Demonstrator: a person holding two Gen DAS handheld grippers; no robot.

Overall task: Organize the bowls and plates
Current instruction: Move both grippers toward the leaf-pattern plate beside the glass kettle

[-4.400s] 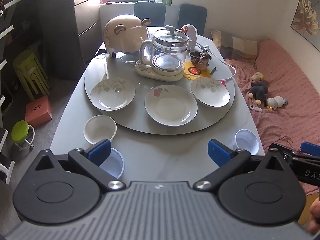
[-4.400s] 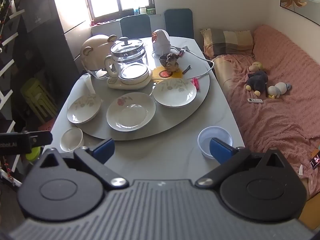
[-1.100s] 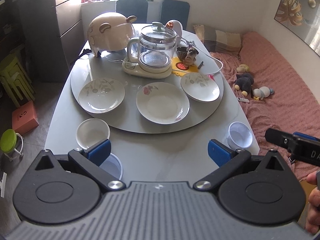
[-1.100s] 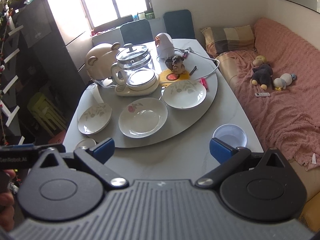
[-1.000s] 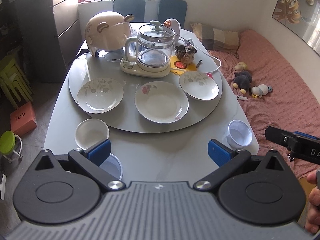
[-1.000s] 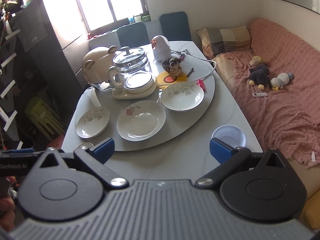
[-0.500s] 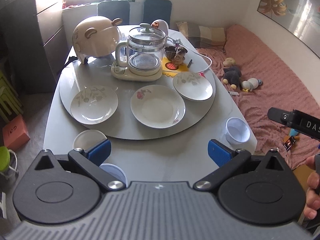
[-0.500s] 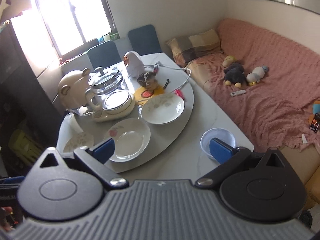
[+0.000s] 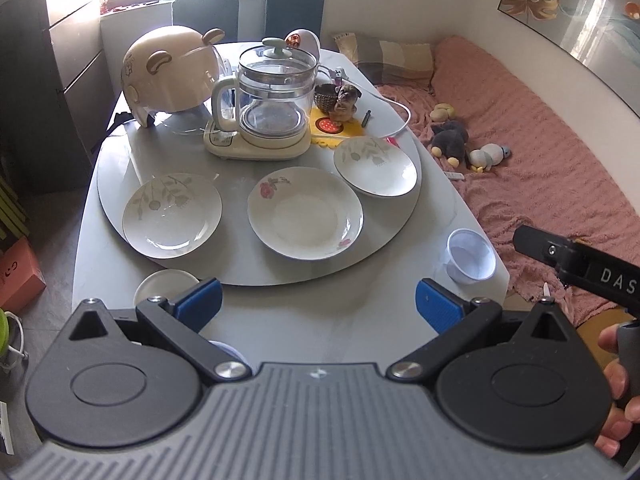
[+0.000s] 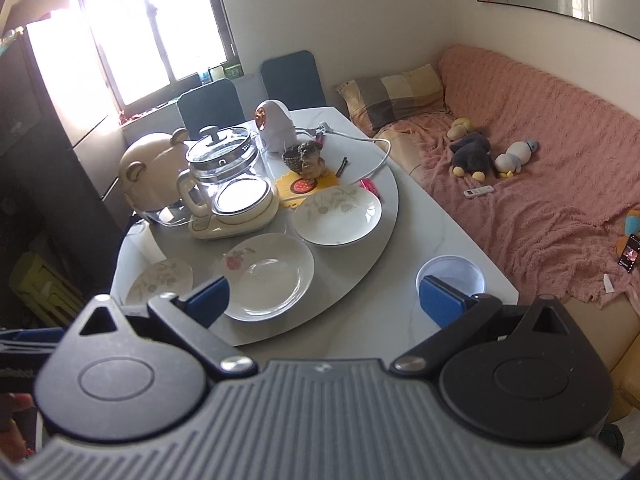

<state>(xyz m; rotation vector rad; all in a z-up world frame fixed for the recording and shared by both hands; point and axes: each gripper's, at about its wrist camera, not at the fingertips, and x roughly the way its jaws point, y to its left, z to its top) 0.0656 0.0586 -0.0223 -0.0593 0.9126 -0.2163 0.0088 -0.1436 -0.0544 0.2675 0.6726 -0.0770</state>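
Observation:
Three plates lie on the grey turntable [image 9: 240, 272]: a leaf-patterned plate [image 9: 172, 216] at left, a flower-patterned plate [image 9: 305, 218] in the middle, and a leaf-patterned plate [image 9: 375, 166] at right. A white bowl [image 9: 164, 285] sits near the table's front left, and a pale blue bowl [image 9: 471, 255] at the front right. Another pale bowl [image 9: 228, 350] peeks out under my left gripper [image 9: 318, 306], which is open and empty above the front edge. My right gripper [image 10: 324, 300] is open and empty; the flower plate [image 10: 266, 276] and blue bowl [image 10: 450, 274] lie just ahead of it.
A glass kettle on a cream base [image 9: 274, 108], a bear-shaped appliance [image 9: 172, 72], a small white device [image 10: 276, 124], a dog figurine [image 9: 346, 100] and a cable crowd the turntable's back. A pink-covered sofa [image 10: 540, 184] with plush toys runs along the right. Chairs stand behind the table.
Both grippers have risen and pulled back, so the table looks smaller and farther. The right view has swung right toward the sofa. Nothing on the table has moved.

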